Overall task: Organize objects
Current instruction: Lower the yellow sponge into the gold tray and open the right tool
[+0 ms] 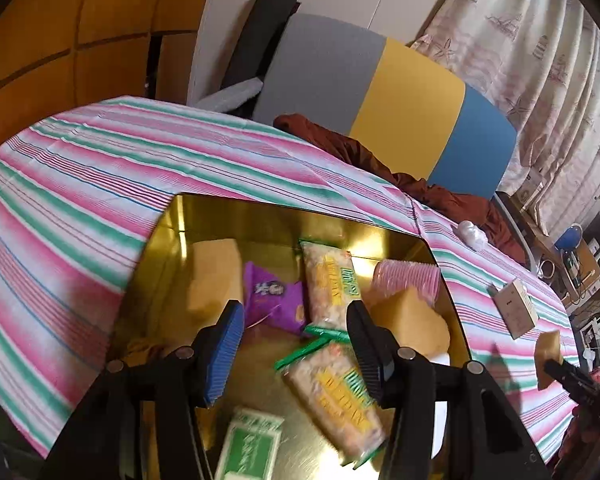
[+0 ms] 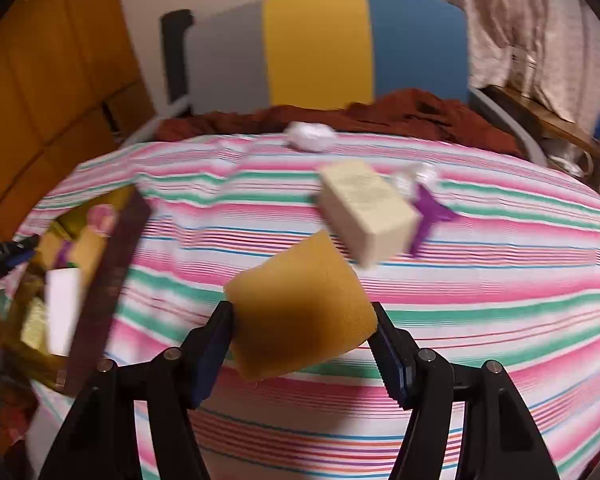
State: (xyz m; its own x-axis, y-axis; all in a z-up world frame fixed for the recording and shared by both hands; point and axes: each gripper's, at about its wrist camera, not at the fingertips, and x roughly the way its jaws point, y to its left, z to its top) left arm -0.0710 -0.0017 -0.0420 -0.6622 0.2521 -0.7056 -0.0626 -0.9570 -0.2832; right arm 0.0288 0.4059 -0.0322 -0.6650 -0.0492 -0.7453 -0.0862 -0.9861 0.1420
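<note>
At the frame's lower centre, the left tongs (image 1: 296, 344) stand apart with nothing between them above a gold tin (image 1: 204, 216) of snack packets and yellow sponges, on a striped cloth (image 1: 80, 168), with a small box (image 1: 515, 314) at right.

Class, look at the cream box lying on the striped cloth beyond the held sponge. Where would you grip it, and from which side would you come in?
Grip the cream box across its two long side faces, near mid-length, coming down from above. It lies flat with its long top face up, so those sides look flat and parallel. Its far right end sits close to a purple wrapper, so avoid that end.
</note>
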